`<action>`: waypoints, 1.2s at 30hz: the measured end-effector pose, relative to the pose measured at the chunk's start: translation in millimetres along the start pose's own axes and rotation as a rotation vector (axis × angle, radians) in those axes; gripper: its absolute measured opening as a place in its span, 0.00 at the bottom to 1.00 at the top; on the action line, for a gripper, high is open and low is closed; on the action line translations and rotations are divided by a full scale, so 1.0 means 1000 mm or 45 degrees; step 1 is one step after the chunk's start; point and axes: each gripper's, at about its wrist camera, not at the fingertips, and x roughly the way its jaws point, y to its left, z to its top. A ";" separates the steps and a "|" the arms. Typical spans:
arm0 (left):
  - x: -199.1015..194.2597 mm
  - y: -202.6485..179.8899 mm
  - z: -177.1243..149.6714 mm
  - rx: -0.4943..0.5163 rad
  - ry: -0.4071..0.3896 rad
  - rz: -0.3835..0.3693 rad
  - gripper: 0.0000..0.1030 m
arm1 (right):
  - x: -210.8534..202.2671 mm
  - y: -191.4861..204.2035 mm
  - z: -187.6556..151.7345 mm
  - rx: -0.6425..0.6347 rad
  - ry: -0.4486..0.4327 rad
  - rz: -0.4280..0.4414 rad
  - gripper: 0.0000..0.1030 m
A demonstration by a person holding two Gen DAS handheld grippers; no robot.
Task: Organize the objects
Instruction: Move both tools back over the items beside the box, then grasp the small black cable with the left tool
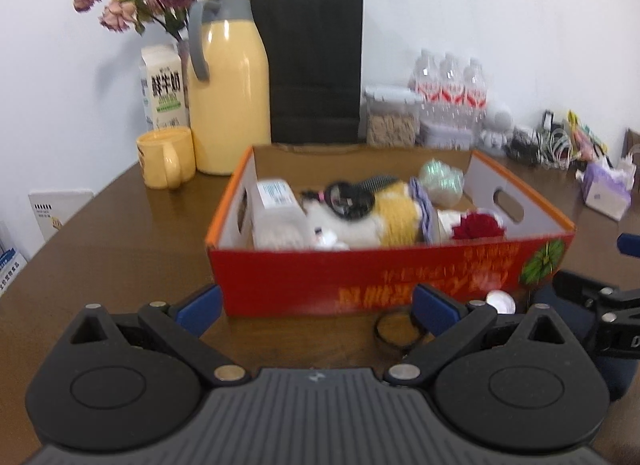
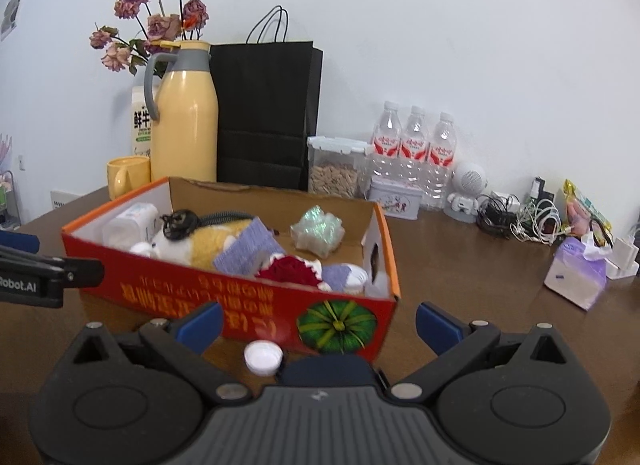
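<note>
Both the left gripper (image 1: 316, 307) and right gripper (image 2: 318, 323) are wide open, holding nothing. The little white cap (image 2: 263, 357) sits just in front of the red box (image 2: 240, 305). It looks light, hard and slippery, so pinch its sides.

Left tongs (image 1: 316, 307): matte black plastic, two round pivot housings with circular embossed discs, triangular cutouts above them, angled link bars with silver screw heads, blue pads on both fingertips (image 1: 200, 304). Grey ribbed plate between the housings with a small logo. Right tongs (image 2: 318, 325): same build, blue pads (image 2: 436, 324), silver screws, grey ribbed centre. White "Robot.AI" lettering on black bar left of them.
</note>
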 end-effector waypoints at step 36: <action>0.041 -0.066 -0.026 0.238 0.107 -0.227 0.06 | 0.017 -0.027 -0.030 0.088 0.029 0.039 1.00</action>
